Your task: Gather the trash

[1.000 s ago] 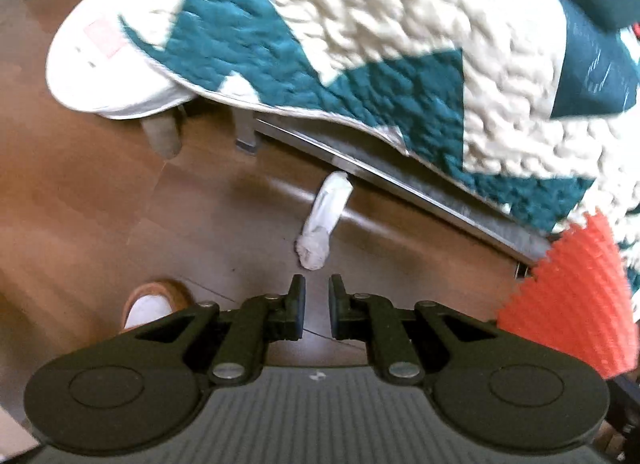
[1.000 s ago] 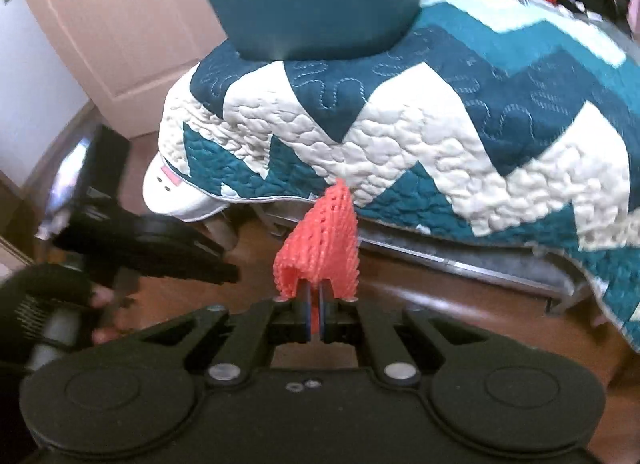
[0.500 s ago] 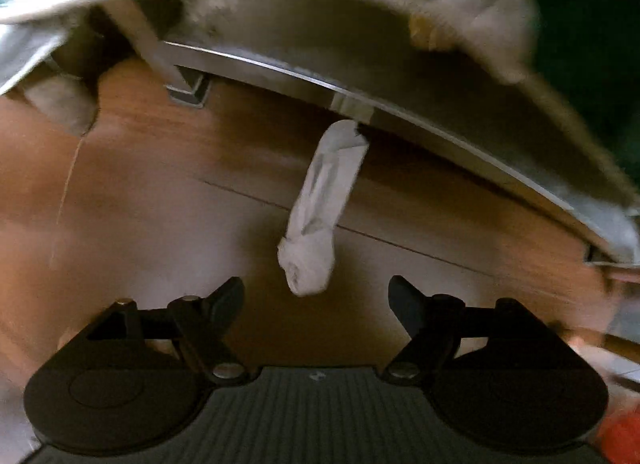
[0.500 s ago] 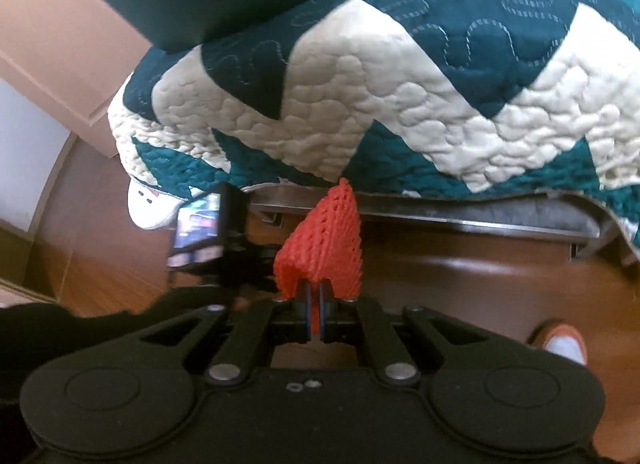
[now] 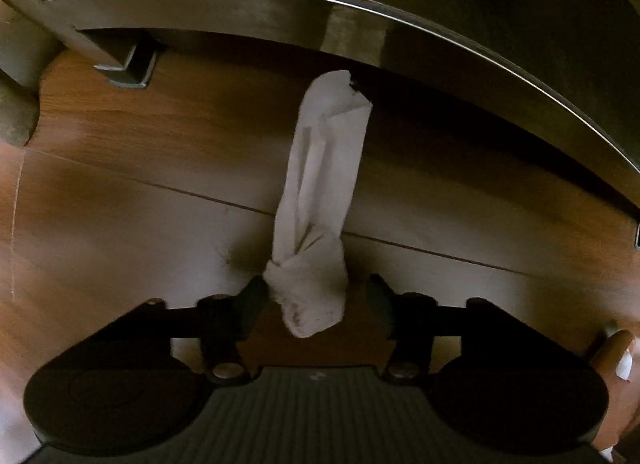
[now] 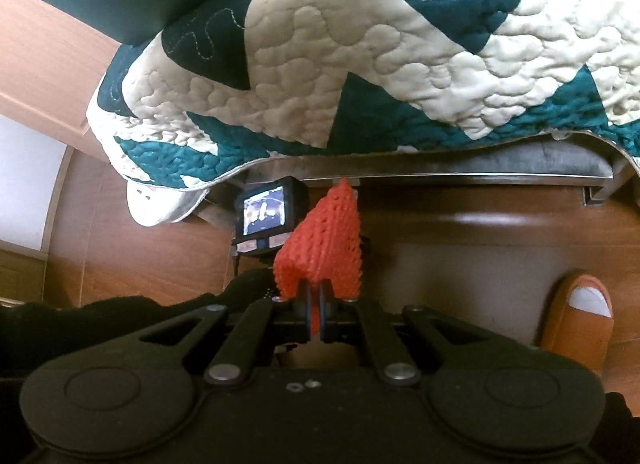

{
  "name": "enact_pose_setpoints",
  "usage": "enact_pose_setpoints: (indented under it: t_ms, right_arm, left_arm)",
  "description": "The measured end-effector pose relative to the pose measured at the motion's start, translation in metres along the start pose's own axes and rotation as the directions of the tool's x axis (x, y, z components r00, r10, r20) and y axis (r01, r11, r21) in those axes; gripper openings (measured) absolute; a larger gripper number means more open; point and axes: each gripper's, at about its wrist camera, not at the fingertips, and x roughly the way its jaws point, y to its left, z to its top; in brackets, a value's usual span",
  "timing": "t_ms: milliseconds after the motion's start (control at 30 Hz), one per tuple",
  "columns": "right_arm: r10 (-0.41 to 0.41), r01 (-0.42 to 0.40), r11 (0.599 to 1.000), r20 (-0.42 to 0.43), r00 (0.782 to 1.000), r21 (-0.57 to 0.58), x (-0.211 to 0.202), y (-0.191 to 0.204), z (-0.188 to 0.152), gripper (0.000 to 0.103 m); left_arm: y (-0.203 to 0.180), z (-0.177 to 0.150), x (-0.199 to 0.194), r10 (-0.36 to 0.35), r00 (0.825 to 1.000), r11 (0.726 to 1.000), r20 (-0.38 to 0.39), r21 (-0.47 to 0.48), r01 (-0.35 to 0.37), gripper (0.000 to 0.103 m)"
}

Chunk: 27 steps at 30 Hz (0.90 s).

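Trash here means two pieces, seen beside a bed. Largest in view, the quilt (image 6: 360, 64), teal and cream zigzags, hangs over the metal bed frame (image 5: 360, 12). Below lies a brown wood floor (image 5: 120, 192), with a person's slippered foot (image 6: 576, 316) off to the right in the right wrist view.

On the floor, running out from under the frame, lies a tissue (image 5: 320, 200): white, twisted long, crumpled into a wad at its near end. The left gripper (image 5: 316, 300) points down over that wad, jaws closing with the wad between them. One finger touches its left side; the other stands just clear, so no grip yet.

The right gripper (image 6: 316, 316) is clenched on a red foam net (image 6: 324, 252), a soft meshed sleeve standing up from its tips.

To do this well, I judge the left should close fully on the thick wad, not the thin tail, which may tear or slip, then lift straight up, clear of the frame.
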Motion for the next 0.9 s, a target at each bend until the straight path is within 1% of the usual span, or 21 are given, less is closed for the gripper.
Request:
enact_pose_setpoints:
  t_ms: [100,167,267,333,500,600,667,700,800,867,900]
  right_arm:
    - [-0.003,0.003,1.000,0.013,1.000,-0.001,-0.002,0.002,0.000,0.004]
    - [-0.007,0.007,1.000,0.028,1.000,-0.005,-0.003,0.003,0.000,0.004]
    - [-0.008,0.009,1.000,0.053,0.999,-0.020,-0.005,0.006,0.001,0.004]
    - [-0.015,0.016,0.999,0.059,0.998,-0.029,-0.004,0.008,0.001,0.004]
    - [-0.010,0.014,0.998,0.081,0.997,-0.055,-0.005,0.017,0.000,0.004]
    - [0.016,-0.010,0.997,0.081,0.997,-0.076,-0.009,0.023,-0.001,0.004]
    - [0.031,-0.020,0.994,0.101,0.994,-0.104,-0.015,0.031,-0.001,0.004]
    - [0.045,-0.031,0.993,0.115,0.992,-0.117,-0.020,0.035,0.000,0.004]
    - [0.077,-0.050,0.985,0.161,0.984,-0.166,-0.035,0.046,0.000,0.004]
    - [0.100,-0.065,0.981,0.187,0.977,-0.183,-0.047,0.053,-0.001,0.004]
    - [0.112,-0.074,0.979,0.198,0.974,-0.192,-0.054,0.057,-0.002,0.004]
  left_arm:
    - [0.002,-0.003,-0.001,0.003,1.000,1.000,-0.008,-0.020,-0.003,0.032]
    - [0.000,-0.004,-0.002,0.020,1.000,1.000,-0.013,-0.021,-0.020,0.030]
    - [0.005,-0.005,-0.016,0.008,1.000,0.998,-0.018,-0.059,-0.009,0.030]
    - [0.009,-0.012,-0.030,-0.008,1.000,0.996,-0.019,-0.092,0.006,0.029]
    - [0.016,-0.035,-0.068,-0.025,1.000,0.990,-0.008,-0.136,0.024,0.029]
    - [0.024,-0.052,-0.101,-0.031,1.000,0.984,-0.003,-0.174,0.030,0.029]
    - [0.030,-0.067,-0.129,-0.051,0.999,0.977,0.018,-0.204,0.053,0.029]
    - [0.033,-0.068,-0.144,-0.055,0.998,0.976,0.031,-0.209,0.061,0.029]
    - [0.041,-0.084,-0.191,-0.072,0.994,0.972,0.087,-0.216,0.090,0.030]
    - [0.046,-0.095,-0.225,-0.089,0.987,0.970,0.136,-0.211,0.117,0.030]
    - [0.046,-0.096,-0.235,-0.095,0.983,0.970,0.155,-0.207,0.127,0.030]
